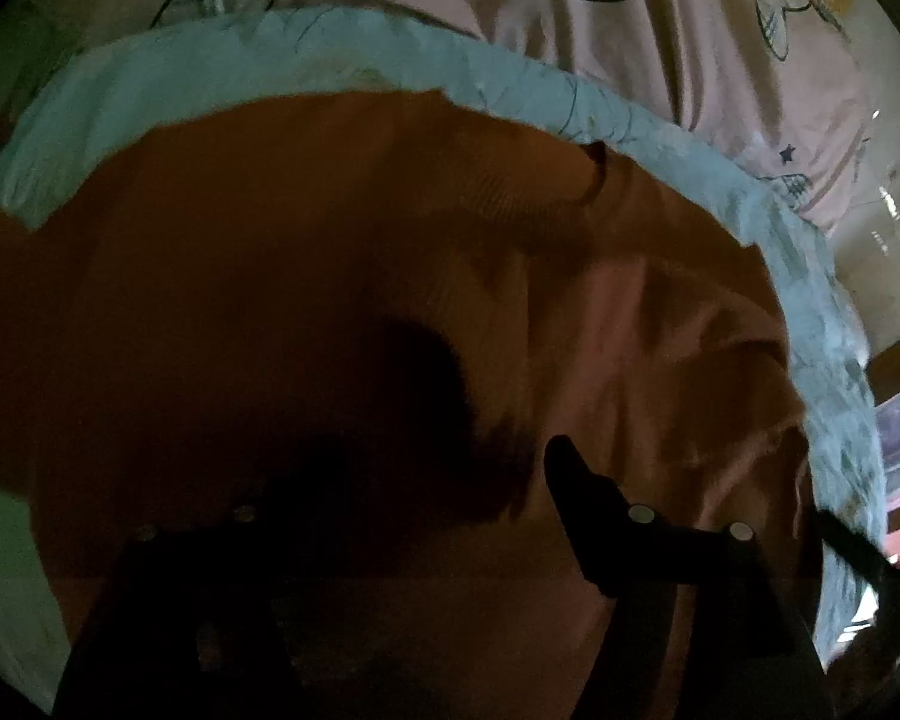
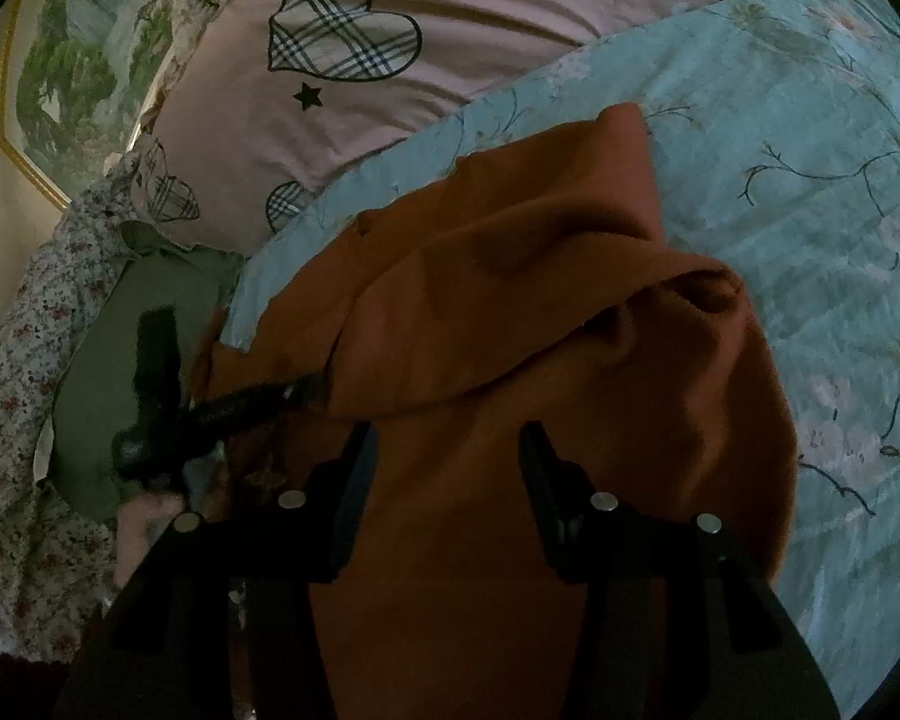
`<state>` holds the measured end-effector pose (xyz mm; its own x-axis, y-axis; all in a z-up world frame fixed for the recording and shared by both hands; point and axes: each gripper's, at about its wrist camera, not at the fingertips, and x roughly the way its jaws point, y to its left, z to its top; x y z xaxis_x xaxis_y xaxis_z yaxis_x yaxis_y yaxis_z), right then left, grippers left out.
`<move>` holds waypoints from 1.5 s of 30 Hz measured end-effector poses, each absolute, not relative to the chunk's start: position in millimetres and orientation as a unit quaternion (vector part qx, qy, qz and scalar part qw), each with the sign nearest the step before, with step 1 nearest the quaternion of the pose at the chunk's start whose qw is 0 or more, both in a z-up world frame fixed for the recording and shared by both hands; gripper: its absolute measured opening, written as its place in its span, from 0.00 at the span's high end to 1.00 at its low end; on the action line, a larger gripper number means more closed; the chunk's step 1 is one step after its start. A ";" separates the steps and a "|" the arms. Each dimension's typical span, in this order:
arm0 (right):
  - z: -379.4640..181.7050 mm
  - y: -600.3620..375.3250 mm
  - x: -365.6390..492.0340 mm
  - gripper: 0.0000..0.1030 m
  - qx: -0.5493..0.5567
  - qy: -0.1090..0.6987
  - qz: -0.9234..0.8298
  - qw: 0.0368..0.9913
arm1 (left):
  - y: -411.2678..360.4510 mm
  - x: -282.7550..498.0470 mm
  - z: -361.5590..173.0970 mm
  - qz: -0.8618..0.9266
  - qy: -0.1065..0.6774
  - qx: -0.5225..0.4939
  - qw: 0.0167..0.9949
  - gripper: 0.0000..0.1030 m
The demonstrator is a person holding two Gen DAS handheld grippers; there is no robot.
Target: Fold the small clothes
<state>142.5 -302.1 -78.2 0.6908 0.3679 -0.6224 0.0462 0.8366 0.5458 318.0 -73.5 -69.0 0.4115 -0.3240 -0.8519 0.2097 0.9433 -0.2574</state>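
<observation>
A bed is filling both views, spread with a pale blue floral sheet (image 2: 810, 192), with a pink quilt (image 2: 450, 48) printed with plaid hearts lying beyond the sheet and a framed landscape picture (image 2: 72, 60) hanging on the wall past the quilt. One garment is lying on the sheet: an orange knit top (image 2: 510, 312), partly folded, with a flap doubled over along its far edge and a rolled opening sitting near the sheet's floral side.

The right claw (image 2: 444, 480) is hovering low over the near part of the orange knit top, its jaws standing wide with cloth showing between them and nothing pinched. The left claw (image 1: 402, 504) is also hanging over the same top from the other side; one finger is showing clearly, the other is lost in deep shadow, so I cannot tell how far it is spread.

The risks look like these: the knit is thick and slack, so a shallow pinch may be catching only the upper layer and dragging the existing fold apart. The claws may also be snagging the sheet beneath, bunching it. Poor light on the left side is making edge-finding unreliable.

Counted: one orange top, one blue sheet, one pink quilt, two claws, one framed picture, and one olive-green cushion (image 2: 150, 312) beside the sheet's corner.
</observation>
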 end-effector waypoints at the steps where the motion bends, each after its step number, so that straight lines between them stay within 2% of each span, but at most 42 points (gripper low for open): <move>1: -76.7 -302.1 140.6 0.50 0.271 0.381 0.091 0.879 | -80.5 324.4 -69.1 -0.148 0.510 -0.037 0.846 0.37; 2: -75.5 -303.0 139.3 0.50 0.271 0.380 0.089 0.880 | -85.5 330.4 -71.3 -0.130 0.503 -0.013 0.854 0.57; 3: -74.2 -305.0 137.3 0.50 0.272 0.378 0.086 0.881 | -87.9 335.4 -75.3 -0.108 0.502 0.015 0.858 0.67; 4: -73.6 -306.3 134.6 0.50 0.274 0.376 0.084 0.881 | -84.9 337.2 -76.9 -0.099 0.502 0.020 0.859 0.72; 5: -72.3 -307.8 132.9 0.49 0.275 0.374 0.081 0.882 | -74.4 332.4 -75.4 -0.098 0.493 0.003 0.864 0.71; 8: -72.4 -315.1 130.1 0.47 0.277 0.367 0.073 0.885 | -38.5 306.6 -77.6 -0.089 0.472 -0.031 0.877 0.65; 10: -75.9 -316.8 133.4 0.46 0.282 0.368 0.071 0.883 | -20.8 296.9 -86.4 -0.114 0.480 -0.066 0.868 0.63; 12: -79.4 -315.3 137.6 0.46 0.283 0.374 0.070 0.880 | -16.2 294.5 -87.2 -0.132 0.479 -0.085 0.863 0.56; 14: -80.1 -311.3 139.7 0.46 0.284 0.376 0.075 0.879 | -19.8 301.7 -84.5 -0.151 0.484 -0.100 0.856 0.33; 16: -78.1 -308.1 139.8 0.46 0.277 0.375 0.079 0.881 | -20.1 313.4 -80.4 -0.160 0.481 -0.124 0.853 0.27; 18: -76.7 -308.7 139.7 0.46 0.274 0.374 0.075 0.883 | -25.5 327.3 -80.4 -0.162 0.478 -0.134 0.853 0.27; 19: -76.7 -310.9 139.6 0.46 0.276 0.374 0.071 0.883 | -29.9 335.6 -81.6 -0.163 0.477 -0.132 0.853 0.31; 20: -76.7 -313.0 139.6 0.46 0.278 0.374 0.068 0.882 | -35.7 341.9 -82.1 -0.165 0.474 -0.125 0.856 0.51; 22: -76.3 -317.0 139.4 0.46 0.282 0.373 0.064 0.882 | -42.6 346.5 -82.1 -0.160 0.476 -0.098 0.859 0.80; 24: -74.3 -320.9 137.4 0.46 0.281 0.368 0.060 0.884 | -27.8 333.5 -70.2 -0.169 0.438 -0.124 0.874 0.80; 25: -73.2 -323.8 136.1 0.46 0.280 0.364 0.057 0.887 | -19.1 322.1 -64.4 -0.173 0.411 -0.137 0.884 0.80; 27: -74.4 -329.7 136.3 0.46 0.282 0.360 0.050 0.888 | -4.3 307.2 -66.2 -0.165 0.400 -0.142 0.890 0.71; 28: -75.6 -332.1 137.3 0.46 0.284 0.361 0.047 0.887 | 0.6 306.5 -74.3 -0.164 0.416 -0.146 0.882 0.64; 30: -78.6 -335.5 140.8 0.46 0.286 0.364 0.044 0.885 | 7.2 310.3 -90.4 -0.171 0.453 -0.158 0.861 0.63; 31: -79.3 -336.5 142.5 0.46 0.287 0.366 0.042 0.884 | 8.1 312.1 -91.0 -0.174 0.457 -0.162 0.857 0.59; 33: -77.4 -336.7 142.7 0.46 0.287 0.362 0.042 0.886 | 8.3 314.5 -89.0 -0.189 0.460 -0.176 0.849 0.41; 34: -75.2 -336.4 142.3 0.46 0.284 0.359 0.042 0.888 | 7.3 317.5 -87.2 -0.199 0.460 -0.189 0.844 0.26; 35: -73.8 -336.0 142.4 0.46 0.280 0.358 0.042 0.890 | 7.7 317.1 -86.8 -0.204 0.460 -0.197 0.842 0.19; 37: -71.7 -336.1 143.9 0.45 0.272 0.360 0.039 0.892 | 5.6 322.7 -86.8 -0.199 0.464 -0.194 0.841 0.19; 39: -69.0 -339.0 148.4 0.45 0.264 0.362 0.035 0.893 | 2.5 329.8 -89.5 -0.189 0.458 -0.190 0.848 0.27; 40: -66.4 -342.0 151.2 0.45 0.258 0.361 0.030 0.896 | 5.3 331.8 -89.3 -0.178 0.452 -0.187 0.854 0.56; 41: -63.2 -345.8 153.7 0.45 0.252 0.358 0.024 0.899 | 8.4 333.2 -90.6 -0.172 0.452 -0.186 0.855 0.75; 45: -53.9 -363.9 171.4 0.43 0.230 0.354 0.000 0.907 | 36.2 319.9 -99.4 -0.169 0.453 -0.216 0.848 0.75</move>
<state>171.4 -363.9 -53.9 0.7498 0.1635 -0.6411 0.1622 0.8940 0.4177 319.9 36.2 -99.4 0.5313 -0.4829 -0.6961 0.0918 0.8496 -0.5193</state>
